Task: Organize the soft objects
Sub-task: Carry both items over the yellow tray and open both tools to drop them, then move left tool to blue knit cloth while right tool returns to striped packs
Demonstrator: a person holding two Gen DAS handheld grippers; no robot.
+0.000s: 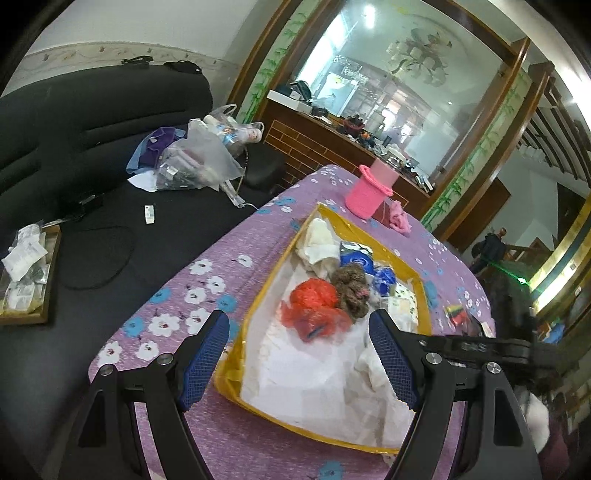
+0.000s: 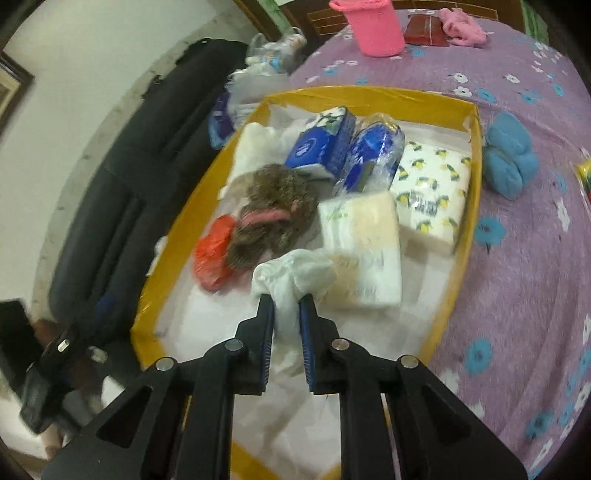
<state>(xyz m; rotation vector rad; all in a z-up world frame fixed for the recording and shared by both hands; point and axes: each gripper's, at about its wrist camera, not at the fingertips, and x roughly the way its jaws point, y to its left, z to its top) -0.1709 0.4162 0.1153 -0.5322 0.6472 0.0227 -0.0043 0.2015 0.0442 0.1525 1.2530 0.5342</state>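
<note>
Over the yellow box [image 2: 476,122] | my right gripper [image 2: 287,301] pinches a white cloth [image 2: 291,273], ready to drop it in | left gripper [image 1: 299,332] hangs open, empty.

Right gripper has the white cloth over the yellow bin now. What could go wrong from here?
1. The right gripper pinches only a narrow fold of the white cloth; it may slip early.
2. Dropped here, the cloth would likely cover the tissue pack beneath it.
3. The blue soft ball and pink knit piece lie outside the yellow bin and could be missed.
</note>
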